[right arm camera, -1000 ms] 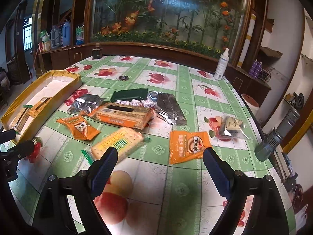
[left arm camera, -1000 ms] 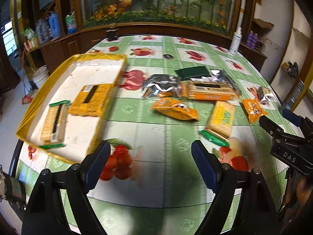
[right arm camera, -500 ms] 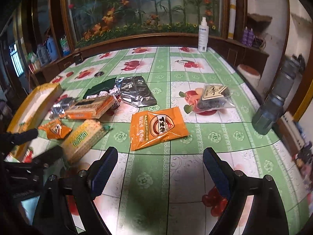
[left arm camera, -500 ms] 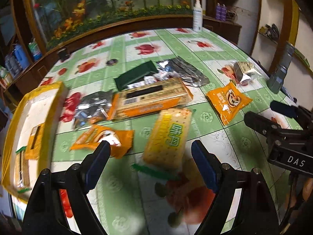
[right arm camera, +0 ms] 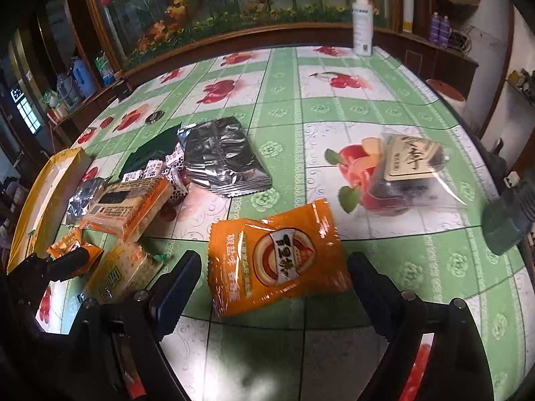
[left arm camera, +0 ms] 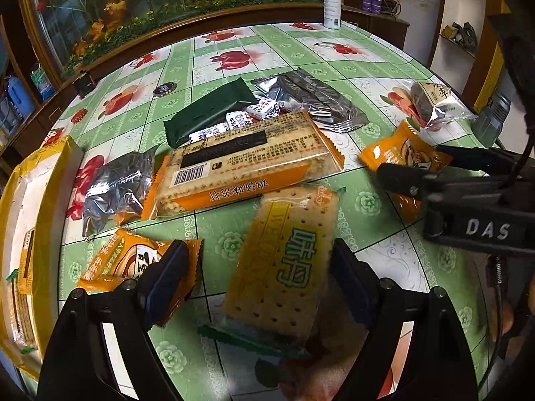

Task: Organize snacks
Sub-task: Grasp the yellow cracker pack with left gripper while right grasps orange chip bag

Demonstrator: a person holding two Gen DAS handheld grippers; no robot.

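Snacks lie scattered over the green fruit-print tablecloth (right arm camera: pixel 384 107). Over a yellow cracker pack (left arm camera: pixel 284 267), the left gripper (left arm camera: pixel 257 274) hangs with jaws spread wide, one finger on either side and neither clearly touching it. Its left finger covers part of a small orange packet (left arm camera: pixel 123 260). Over on the other side, the right gripper (right arm camera: pixel 272 284) is just as wide, framing an orange pouch (right arm camera: pixel 277 257) flat on the cloth. A yellow tray (left arm camera: pixel 50 180) sits at the table's left edge, crackers already inside.
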